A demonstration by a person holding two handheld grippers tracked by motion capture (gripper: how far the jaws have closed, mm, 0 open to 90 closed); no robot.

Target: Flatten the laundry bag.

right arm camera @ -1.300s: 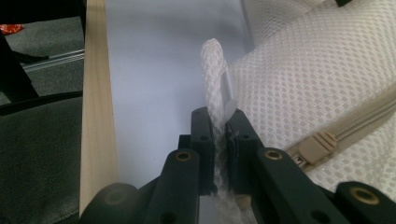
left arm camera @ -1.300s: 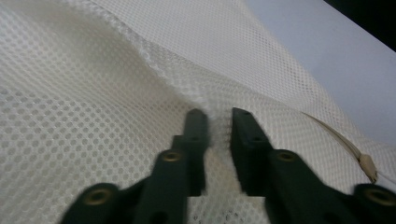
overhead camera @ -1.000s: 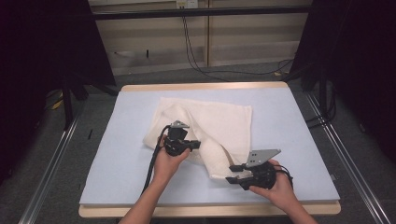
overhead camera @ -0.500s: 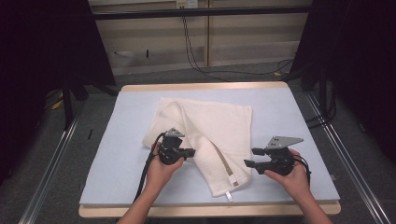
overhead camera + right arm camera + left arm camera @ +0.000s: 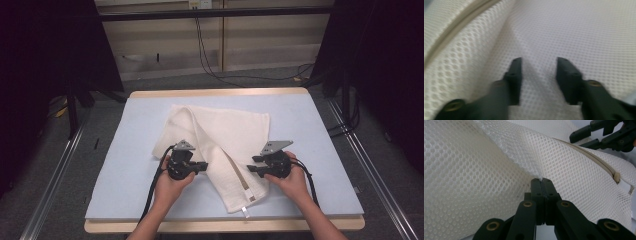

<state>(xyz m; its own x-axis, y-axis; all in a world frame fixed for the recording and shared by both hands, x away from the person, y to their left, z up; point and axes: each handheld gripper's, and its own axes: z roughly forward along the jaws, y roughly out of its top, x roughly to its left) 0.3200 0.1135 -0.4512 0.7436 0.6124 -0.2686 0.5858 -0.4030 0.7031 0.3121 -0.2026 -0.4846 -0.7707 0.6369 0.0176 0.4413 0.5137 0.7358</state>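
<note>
Where overhead hides it, fingers [image 5: 541,182] pinch mesh [image 5: 486,182].

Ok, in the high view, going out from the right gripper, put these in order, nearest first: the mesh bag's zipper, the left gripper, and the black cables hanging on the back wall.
From the right gripper:
1. The zipper, just to its left on the near flap of the mesh bag.
2. The left gripper, farther left, past the zipper, shut on a fold of the bag.
3. The black cables, far off on the wall behind the table.
</note>
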